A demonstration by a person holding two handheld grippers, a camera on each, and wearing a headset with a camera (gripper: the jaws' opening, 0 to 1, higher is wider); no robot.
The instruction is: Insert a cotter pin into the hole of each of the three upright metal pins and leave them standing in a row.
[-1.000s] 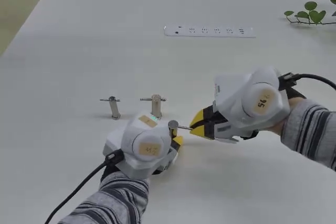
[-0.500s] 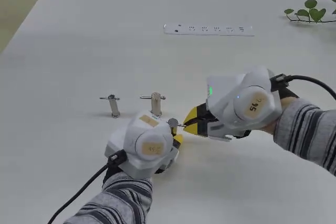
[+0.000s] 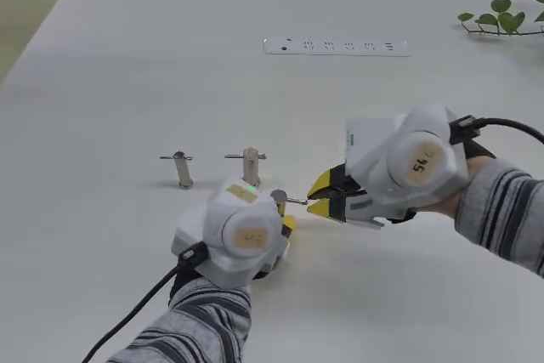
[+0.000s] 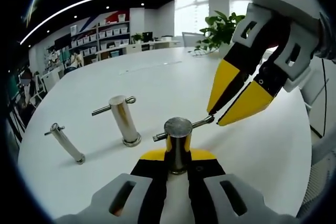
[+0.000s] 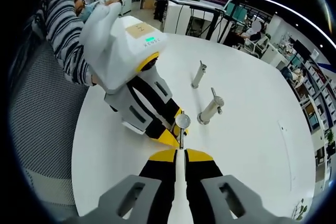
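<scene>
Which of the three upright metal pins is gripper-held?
The nearest silver metal pin, clamped by the left gripper; the right gripper pinches its thin cotter pin. The other two pins stand free.

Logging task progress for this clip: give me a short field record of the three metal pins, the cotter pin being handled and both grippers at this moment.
left pin: upright, standing free, hole already filled
middle pin: upright, standing free, hole already filled
right pin: upright, base clamped by the left gripper
cotter pin: passes through the right pin's head, one end pinched by the right gripper
arrangement: three pins in a row on the white table
remaining: both grippers not yet let go
</scene>
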